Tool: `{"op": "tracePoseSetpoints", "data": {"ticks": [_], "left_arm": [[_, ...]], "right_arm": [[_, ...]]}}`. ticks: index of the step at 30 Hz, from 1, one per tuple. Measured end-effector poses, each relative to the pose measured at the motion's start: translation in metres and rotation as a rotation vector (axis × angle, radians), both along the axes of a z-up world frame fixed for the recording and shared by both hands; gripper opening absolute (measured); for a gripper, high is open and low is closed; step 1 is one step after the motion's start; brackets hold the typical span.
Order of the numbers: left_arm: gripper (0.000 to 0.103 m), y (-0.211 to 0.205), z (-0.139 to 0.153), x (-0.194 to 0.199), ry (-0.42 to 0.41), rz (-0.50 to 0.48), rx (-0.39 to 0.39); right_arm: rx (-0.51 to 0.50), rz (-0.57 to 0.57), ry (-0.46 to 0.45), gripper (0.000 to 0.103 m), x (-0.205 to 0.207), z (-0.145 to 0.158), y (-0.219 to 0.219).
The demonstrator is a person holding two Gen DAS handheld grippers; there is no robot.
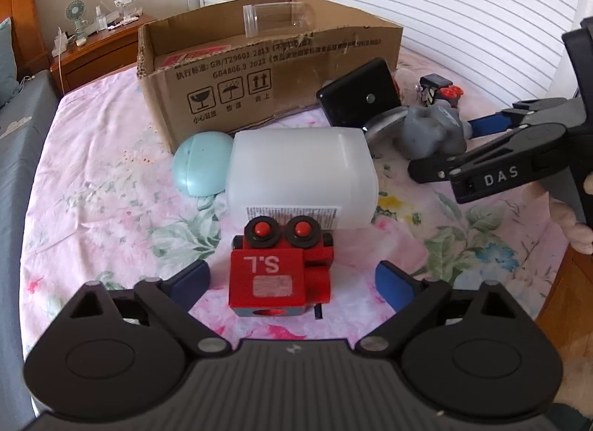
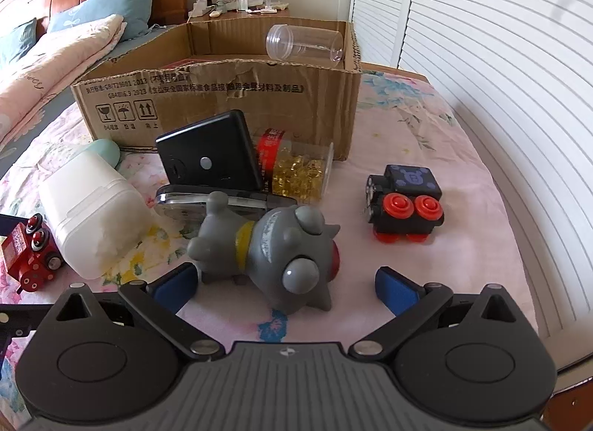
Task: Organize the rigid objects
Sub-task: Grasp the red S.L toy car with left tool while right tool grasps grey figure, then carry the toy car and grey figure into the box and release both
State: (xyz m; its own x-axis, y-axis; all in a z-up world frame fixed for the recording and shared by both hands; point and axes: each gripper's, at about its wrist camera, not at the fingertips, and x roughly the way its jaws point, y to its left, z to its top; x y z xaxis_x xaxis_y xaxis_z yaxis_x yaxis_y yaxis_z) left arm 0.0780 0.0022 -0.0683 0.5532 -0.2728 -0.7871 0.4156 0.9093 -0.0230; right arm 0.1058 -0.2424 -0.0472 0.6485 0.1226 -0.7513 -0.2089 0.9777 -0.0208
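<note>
Left claw (image 1: 292, 279) low over the bed with the pink flowered sheet (image 1: 92, 186), blue pads apart on each side of the small red wooden toy train (image 1: 280, 268), not touching it. Train sitting on the sheet, just in front of the big white plastic jug (image 1: 300, 175) lying on its side. Round pale blue egg shape (image 1: 202, 162) beside the jug. Right claw (image 2: 285, 281) also apart, around the grey rubber dog toy (image 2: 274, 249), not squeezing it. Black toy train with red wheels (image 2: 404, 205) off to the right. Brown cardboard box (image 2: 222, 105) behind, clear plastic jar (image 2: 305, 43) inside.
</note>
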Motion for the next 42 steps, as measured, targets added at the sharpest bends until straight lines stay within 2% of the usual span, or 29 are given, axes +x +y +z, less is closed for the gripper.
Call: {"op": "tracePoseSetpoints", "data": {"ticks": [3,10,12,20,21,29,42], "left_arm": [[0.084,0.002,0.002,0.000,-0.003,0.013,-0.001],[0.077,0.004,0.002,0.001,-0.006,0.019,-0.002],[0.070,0.005,0.003,0.003,-0.007,0.022,-0.004],[0.056,0.006,0.005,0.006,-0.008,0.007,0.001],[0.054,0.006,0.005,0.005,-0.010,0.003,0.001],[0.054,0.006,0.010,0.003,0.000,-0.022,0.014],[0.054,0.014,0.035,-0.008,0.005,-0.075,0.028]], "right_arm": [[0.003,0.006,0.002,0.103,0.002,0.000,0.004],[0.064,0.012,0.016,0.103,0.010,0.005,0.008],[0.069,0.006,0.015,0.101,0.011,0.006,0.009],[0.029,-0.020,0.010,0.079,0.011,0.010,0.007],[0.030,-0.016,0.011,0.079,0.010,0.010,0.006],[0.029,0.005,0.015,0.077,0.004,0.017,0.005],[0.016,0.086,0.000,0.077,-0.014,0.052,-0.003]]}}
